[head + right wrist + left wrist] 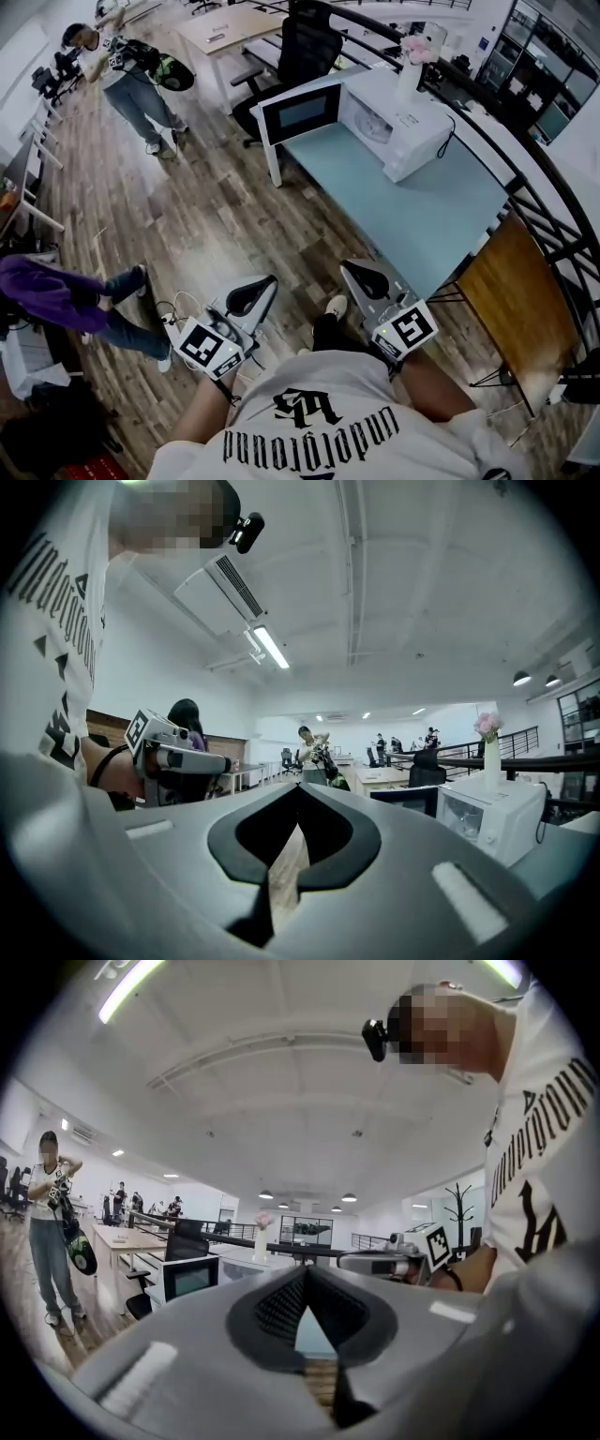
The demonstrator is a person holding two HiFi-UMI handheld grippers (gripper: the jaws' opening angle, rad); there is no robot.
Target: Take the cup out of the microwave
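1. Nearest the camera is a person's white printed T-shirt (319, 422), with a bare forearm reaching forward on each side
2. The left gripper (271, 279) is closed, its black pads meeting at the tips with nothing between them. It points level over the wooden floor (206, 216)
3. The right gripper (346, 265) is closed and empty in the same way. It sits beside the left one, near the closest end of the table (403, 225) and well apart from the microwave (412, 112)
4. The table has a pale blue top and white legs, and it stretches away from the person
5. The microwave is a white box standing at the far end of the table. Its door (300, 112), a dark panel in a white frame, is swung wide open. In the head view the open front faces left and a little toward the person, and the long side of the box runs along that front
6. The cup is not in either gripper. The inside of the microwave shows only as a pale, dim opening, too small to pick the cup out, so I cannot tell its colour, its shape or which way it points
7. A white vase (409, 80) of pink flowers stands upright on top of the microwave
8. Beyond are a black office chair (305, 47), a wooden desk (230, 28) and a standing person (131, 84)
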